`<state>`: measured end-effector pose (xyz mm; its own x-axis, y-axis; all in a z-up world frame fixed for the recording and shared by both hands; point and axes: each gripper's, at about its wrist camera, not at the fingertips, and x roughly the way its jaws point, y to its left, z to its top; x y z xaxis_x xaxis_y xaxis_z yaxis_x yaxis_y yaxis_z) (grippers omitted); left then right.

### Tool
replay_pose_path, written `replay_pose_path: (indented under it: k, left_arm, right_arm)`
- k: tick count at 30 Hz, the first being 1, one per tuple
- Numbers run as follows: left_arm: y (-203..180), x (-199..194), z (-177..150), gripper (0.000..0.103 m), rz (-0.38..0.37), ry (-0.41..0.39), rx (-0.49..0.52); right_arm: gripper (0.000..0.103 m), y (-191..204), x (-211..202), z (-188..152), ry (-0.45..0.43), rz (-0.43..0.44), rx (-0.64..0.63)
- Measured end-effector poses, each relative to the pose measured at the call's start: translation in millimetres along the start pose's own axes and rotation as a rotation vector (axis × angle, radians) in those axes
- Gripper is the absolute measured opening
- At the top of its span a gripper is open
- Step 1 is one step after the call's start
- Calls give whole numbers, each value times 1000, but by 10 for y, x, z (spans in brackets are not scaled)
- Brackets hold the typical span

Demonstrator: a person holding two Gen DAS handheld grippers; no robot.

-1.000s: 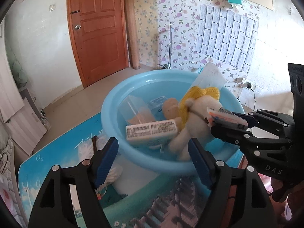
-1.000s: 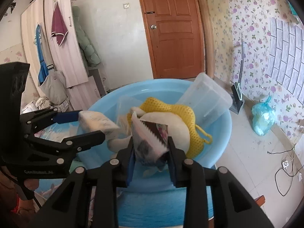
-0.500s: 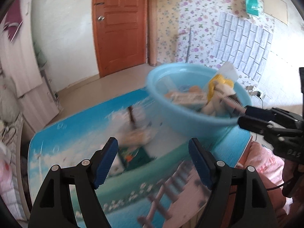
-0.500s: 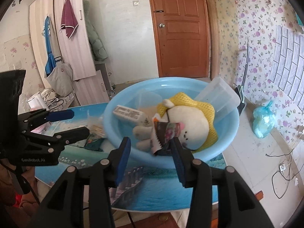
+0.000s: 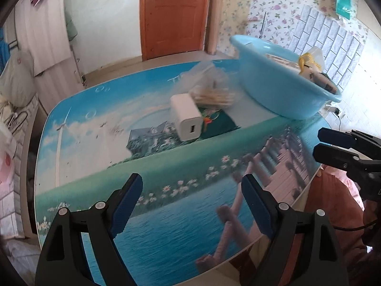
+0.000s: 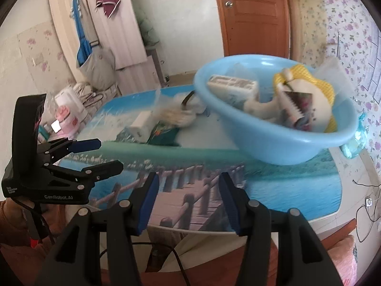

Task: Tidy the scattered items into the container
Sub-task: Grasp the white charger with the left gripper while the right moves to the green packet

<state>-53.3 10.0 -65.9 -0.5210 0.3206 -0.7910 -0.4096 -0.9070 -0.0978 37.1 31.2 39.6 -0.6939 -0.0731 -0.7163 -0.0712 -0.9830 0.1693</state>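
A light blue basin [image 5: 281, 90] [image 6: 283, 143] stands at the table's far right and holds a plush toy with a yellow net [image 6: 316, 95], a white box [image 6: 233, 85], a dark snack packet [image 6: 297, 107] and a clear container [image 6: 333, 69]. On the table left of the basin lie a white charger block [image 5: 187, 116] [image 6: 141, 126], a clear bag of pale sticks [image 5: 212, 93] [image 6: 173, 112] and a dark green packet [image 5: 219, 121] [image 6: 164, 133]. My left gripper [image 5: 191, 207] [image 6: 107, 153] is open and empty over the table's near edge. My right gripper [image 6: 188, 202] [image 5: 319, 143] is open and empty.
The table [image 5: 166, 214] has a glossy lake-and-boardwalk print. A wooden door [image 5: 173, 14] and flowered wallpaper stand behind it. A white cabinet with hanging clothes [image 6: 107, 23] and a pink-and-white appliance [image 6: 66, 116] are to the left. Cables lie on the floor at the right [image 6: 364, 205].
Both grippers have pulled back from the basin toward the table's near edge. The right gripper has opened and let go of the snack packet, which now lies in the basin.
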Motion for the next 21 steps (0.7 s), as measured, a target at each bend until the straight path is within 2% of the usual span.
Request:
replay_pose_path:
  k: [10,13,15,21]
  left_arm:
    - [98,78,181,83,-19,-32,-56]
    - [103,145,323,75,-32,-48,-63]
    - [110,222,400,66,-33,-41,-65]
    - [112,435,559,60,-57,-19,-77]
  right_arm:
    - [52,-14,93,-11,31,-14,27]
    - [52,-32,139,-12,41,-14,32]
    - [52,-22,180,-9,49,-14,31]
    - [52,-15,299,22,64,-7,34]
